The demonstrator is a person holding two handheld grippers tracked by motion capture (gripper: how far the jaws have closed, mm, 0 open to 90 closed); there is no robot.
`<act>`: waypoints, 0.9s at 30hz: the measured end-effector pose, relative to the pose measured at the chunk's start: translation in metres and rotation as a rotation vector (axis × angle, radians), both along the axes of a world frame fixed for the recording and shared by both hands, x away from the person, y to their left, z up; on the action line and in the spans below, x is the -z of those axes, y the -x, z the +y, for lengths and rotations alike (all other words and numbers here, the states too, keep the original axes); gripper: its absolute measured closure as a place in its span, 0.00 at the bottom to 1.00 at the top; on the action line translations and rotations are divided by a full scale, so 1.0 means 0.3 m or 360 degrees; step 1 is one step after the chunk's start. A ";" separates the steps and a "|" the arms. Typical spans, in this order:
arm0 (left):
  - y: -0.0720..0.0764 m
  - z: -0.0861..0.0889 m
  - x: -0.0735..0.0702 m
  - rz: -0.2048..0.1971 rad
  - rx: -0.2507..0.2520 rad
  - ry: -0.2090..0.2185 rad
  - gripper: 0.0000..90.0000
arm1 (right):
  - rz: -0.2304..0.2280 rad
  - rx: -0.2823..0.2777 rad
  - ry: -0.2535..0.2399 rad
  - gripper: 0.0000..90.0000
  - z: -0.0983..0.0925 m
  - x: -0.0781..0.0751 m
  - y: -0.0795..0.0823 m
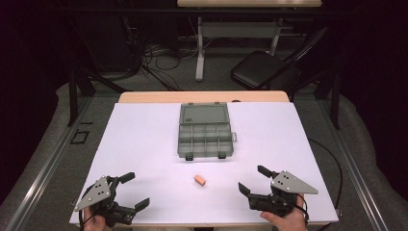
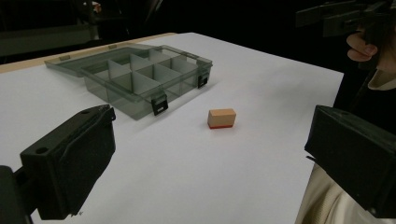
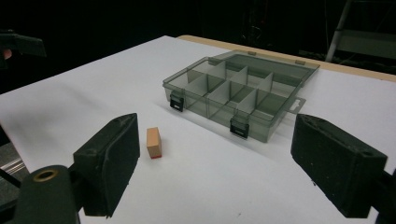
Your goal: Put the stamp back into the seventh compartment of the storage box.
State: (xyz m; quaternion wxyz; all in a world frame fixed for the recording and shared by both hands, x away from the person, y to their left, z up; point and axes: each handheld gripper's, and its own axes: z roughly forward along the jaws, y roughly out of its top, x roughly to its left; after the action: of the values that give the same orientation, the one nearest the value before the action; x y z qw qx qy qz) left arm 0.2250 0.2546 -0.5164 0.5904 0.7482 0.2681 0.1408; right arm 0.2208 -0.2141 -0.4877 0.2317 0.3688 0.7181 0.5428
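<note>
A small orange-tan block [image 1: 200, 180] lies on the white table [image 1: 144, 139], a little in front of an open grey compartment box [image 1: 205, 137]. The block [image 2: 221, 118] has a red underside. The box [image 2: 135, 77] has its lid laid back flat and its compartments look bare. My left gripper [image 1: 134, 191] rests at the near left corner, open, with nothing between its jaws. My right gripper [image 1: 254, 178] sits at the near right, open too, its jaws turned toward the block [image 3: 153, 142]. In the right gripper view the box [image 3: 243, 95] lies beyond the block.
Behind the table stand a black folding chair [image 1: 262, 70], desk legs and loose cables on the floor. A metal rail [image 1: 45, 159] runs along the left of the table. The table's near edge lies just under both hands.
</note>
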 end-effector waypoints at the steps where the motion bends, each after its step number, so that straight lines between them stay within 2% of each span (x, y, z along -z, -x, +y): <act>1: 0.000 0.000 0.000 -0.0003 -0.0002 -0.0005 0.02 | 0.0010 -0.0003 -0.0001 0.17 0.006 -0.001 -0.002; 8: 0.002 0.004 -0.002 -0.0001 -0.0023 -0.0035 0.02 | 0.0024 -0.0053 0.0048 0.17 0.054 -0.004 -0.023; 16: -0.001 0.013 0.001 0.0011 -0.0020 -0.0024 0.02 | 0.0032 -0.0093 0.0059 0.18 0.097 -0.022 -0.050; 18: 0.000 0.012 0.002 0.0000 -0.0049 -0.0014 0.02 | 0.0032 -0.0109 0.0073 0.18 0.107 -0.028 -0.054; 27: 0.000 0.015 0.002 0.0004 -0.0060 -0.0013 0.02 | 0.0050 -0.0180 0.0132 0.21 0.146 -0.044 -0.079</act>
State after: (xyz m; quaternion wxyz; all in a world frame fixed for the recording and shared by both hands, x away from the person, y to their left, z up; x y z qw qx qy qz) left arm 0.2251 0.2590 -0.5171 0.5841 0.7456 0.2824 0.1521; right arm 0.2446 -0.1704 -0.4744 0.2045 0.3263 0.7631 0.5190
